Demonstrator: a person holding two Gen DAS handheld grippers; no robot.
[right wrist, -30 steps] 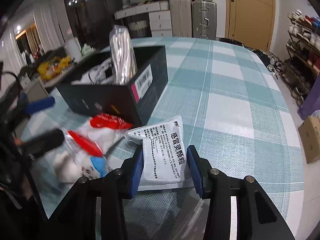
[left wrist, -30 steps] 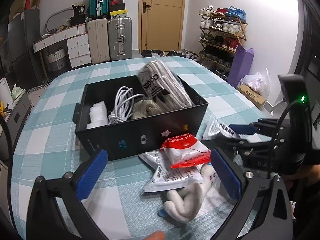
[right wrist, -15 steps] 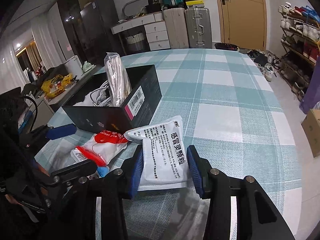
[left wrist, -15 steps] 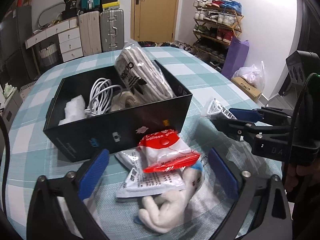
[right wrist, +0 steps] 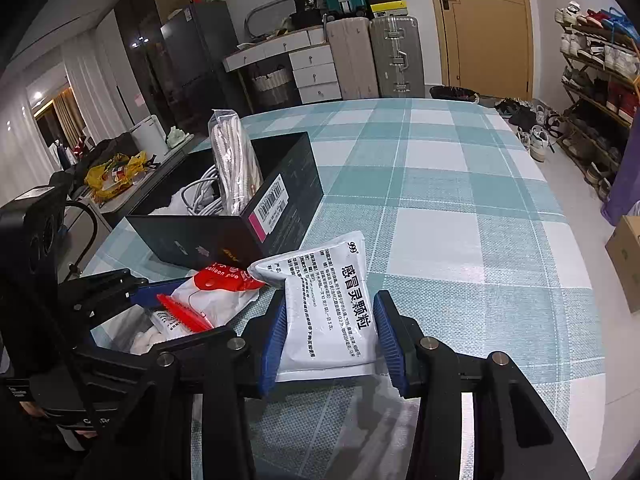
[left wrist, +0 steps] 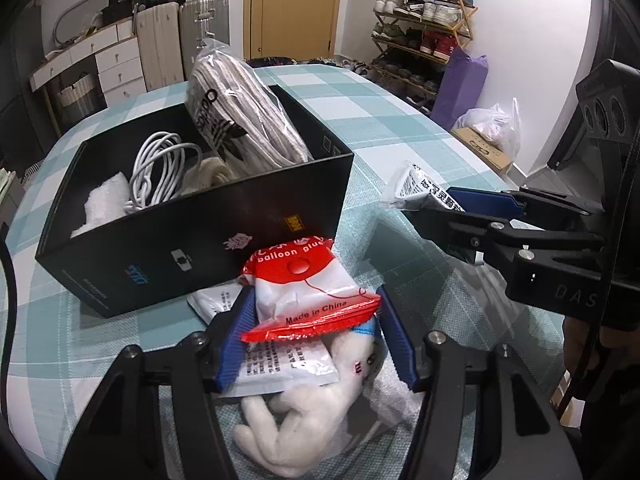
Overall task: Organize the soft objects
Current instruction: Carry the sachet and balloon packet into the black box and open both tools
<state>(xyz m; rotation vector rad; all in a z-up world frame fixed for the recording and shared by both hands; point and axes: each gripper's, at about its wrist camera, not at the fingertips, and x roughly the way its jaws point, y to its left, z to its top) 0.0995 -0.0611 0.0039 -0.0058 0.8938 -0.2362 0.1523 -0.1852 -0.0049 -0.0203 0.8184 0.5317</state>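
Note:
My left gripper [left wrist: 314,334] is shut on a red-and-white balloon glue packet [left wrist: 308,288], above a white sachet [left wrist: 280,368] and a white plush toy [left wrist: 296,412] on the table. My right gripper [right wrist: 332,334] is shut on a white medicine sachet with black print [right wrist: 332,300], held just above the table; it also shows in the left wrist view [left wrist: 420,188]. The black box [left wrist: 192,236] holds a bagged white rope bundle [left wrist: 240,112], a white cable [left wrist: 160,168] and white foam [left wrist: 104,200].
The table has a teal-and-white checked cloth [right wrist: 440,184]. The box stands left of my right gripper [right wrist: 240,208]. Suitcases [right wrist: 372,56], a dresser and a shoe rack [left wrist: 420,36] stand beyond the table. A cardboard box [right wrist: 624,260] sits on the floor to the right.
My left gripper moved forward and closed its fingers on the red-and-white packet. My right gripper kept its hold on the white sachet and stayed nearly still.

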